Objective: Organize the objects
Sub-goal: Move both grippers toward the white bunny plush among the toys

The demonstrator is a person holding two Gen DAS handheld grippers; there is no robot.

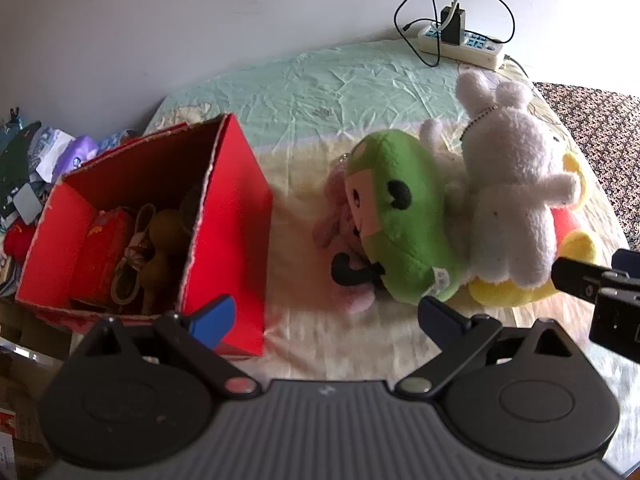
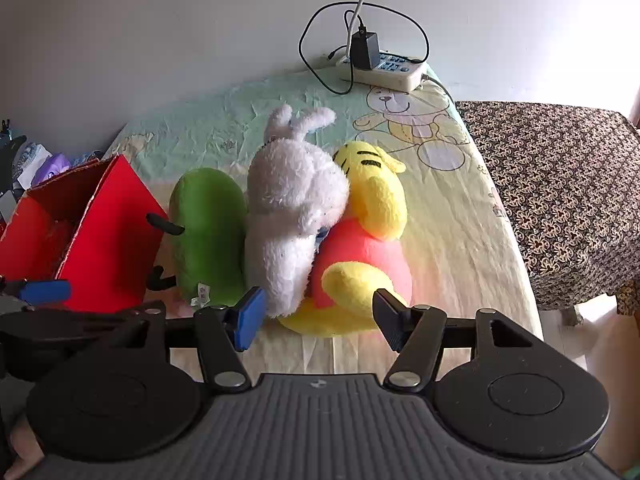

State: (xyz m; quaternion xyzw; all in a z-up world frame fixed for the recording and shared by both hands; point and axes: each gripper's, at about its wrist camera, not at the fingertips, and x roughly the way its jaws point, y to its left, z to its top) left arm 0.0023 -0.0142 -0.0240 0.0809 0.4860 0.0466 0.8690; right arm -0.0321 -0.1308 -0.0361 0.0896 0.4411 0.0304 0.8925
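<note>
A pile of plush toys lies on the bed: a green plush (image 1: 404,216) (image 2: 208,236), a white rabbit (image 1: 512,184) (image 2: 292,208), a yellow bear in a red shirt (image 2: 368,240) (image 1: 576,240) and a pink plush (image 1: 340,224) under the green one. An open red box (image 1: 224,216) (image 2: 100,232) stands to their left with a brown toy (image 1: 160,256) and other items inside. My left gripper (image 1: 326,316) is open and empty, just in front of the green plush. My right gripper (image 2: 320,316) is open and empty, close before the rabbit and bear.
A white power strip (image 2: 384,70) (image 1: 460,46) with a black charger and cables lies at the bed's far edge by the wall. A brown patterned cloth (image 2: 560,184) covers a surface to the right. Clutter (image 1: 44,160) sits left of the box.
</note>
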